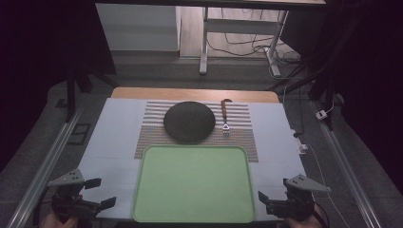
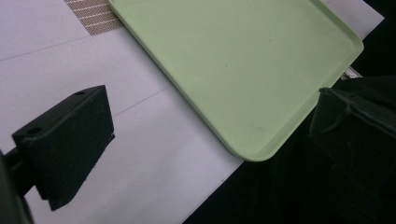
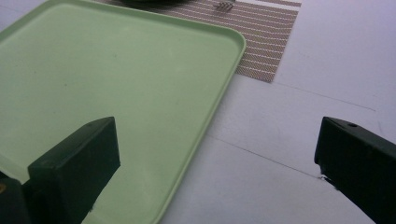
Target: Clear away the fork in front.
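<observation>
Both hand-held grippers, left [image 1: 97, 192] and right [image 1: 272, 198], are held released at the counter's [image 1: 119, 123] near edge, flanking an empty tray [image 1: 192, 185], probably readied for the plate [image 1: 189, 121] and fork [image 1: 225, 116] beyond.

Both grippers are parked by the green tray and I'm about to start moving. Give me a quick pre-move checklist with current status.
1. Left gripper open, holding nothing: ok.
2. Right gripper open, holding nothing: ok.
3. Green tray empty, flat on the table: ok.
4. Dark plate on the striped mat, beyond the tray, nothing on it: ok.
5. Fork beside the plate, apart from it: ok.
6. Mat's near edge tucked under the tray, may drag: cannot tell.
</observation>
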{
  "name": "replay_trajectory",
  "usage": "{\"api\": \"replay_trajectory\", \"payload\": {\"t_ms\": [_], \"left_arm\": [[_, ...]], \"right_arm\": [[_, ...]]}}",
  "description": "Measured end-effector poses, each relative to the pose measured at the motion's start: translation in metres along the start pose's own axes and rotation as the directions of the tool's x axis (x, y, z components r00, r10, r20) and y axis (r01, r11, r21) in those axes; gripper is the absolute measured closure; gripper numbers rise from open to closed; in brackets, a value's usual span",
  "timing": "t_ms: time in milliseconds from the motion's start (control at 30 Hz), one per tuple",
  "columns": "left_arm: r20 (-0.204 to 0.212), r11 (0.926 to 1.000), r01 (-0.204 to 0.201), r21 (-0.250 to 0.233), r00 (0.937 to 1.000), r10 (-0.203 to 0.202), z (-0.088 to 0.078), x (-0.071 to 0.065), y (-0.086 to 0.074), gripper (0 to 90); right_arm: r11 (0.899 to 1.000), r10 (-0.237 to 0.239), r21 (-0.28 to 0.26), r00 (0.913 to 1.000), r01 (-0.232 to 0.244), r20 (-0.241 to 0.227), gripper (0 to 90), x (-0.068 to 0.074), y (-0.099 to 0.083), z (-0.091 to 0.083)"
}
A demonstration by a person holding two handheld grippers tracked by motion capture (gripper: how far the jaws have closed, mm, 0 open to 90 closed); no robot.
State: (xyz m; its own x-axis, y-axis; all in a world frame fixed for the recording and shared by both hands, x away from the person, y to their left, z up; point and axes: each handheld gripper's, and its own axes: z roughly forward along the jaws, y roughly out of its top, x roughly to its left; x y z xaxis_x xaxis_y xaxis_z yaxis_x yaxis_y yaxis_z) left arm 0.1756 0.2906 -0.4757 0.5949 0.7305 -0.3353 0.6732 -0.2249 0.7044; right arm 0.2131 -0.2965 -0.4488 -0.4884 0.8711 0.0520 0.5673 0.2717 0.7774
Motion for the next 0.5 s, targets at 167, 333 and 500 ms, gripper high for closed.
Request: {"api": "replay_trajectory", "payload": {"t_ms": [167,333,500], "left_arm": [[-0.001,1.0,-0.004,0.002,1.0,0.004,-0.0002,-0.0001,-0.0003,0.0],[-0.012,0.9999,-0.012,0.0,0.9999,0.012,-0.0002,-0.0014,0.0,0.0],[-0.03,0.9996,-0.025,-0.015,0.9992,0.024,-0.0008,-0.0022,0.0003,0.0]], "right_arm": [[1.0,-0.026,0.002,0.9997,0.026,-0.001,0.3,0.0029,0.0004,0.0006],[0.999,-0.038,0.003,0.9993,0.038,-0.005,0.3,0.0039,0.0005,0.0011],[0.999,-0.034,0.011,0.9994,0.034,-0.006,0.4,0.0036,0.0009,0.0013]]}}
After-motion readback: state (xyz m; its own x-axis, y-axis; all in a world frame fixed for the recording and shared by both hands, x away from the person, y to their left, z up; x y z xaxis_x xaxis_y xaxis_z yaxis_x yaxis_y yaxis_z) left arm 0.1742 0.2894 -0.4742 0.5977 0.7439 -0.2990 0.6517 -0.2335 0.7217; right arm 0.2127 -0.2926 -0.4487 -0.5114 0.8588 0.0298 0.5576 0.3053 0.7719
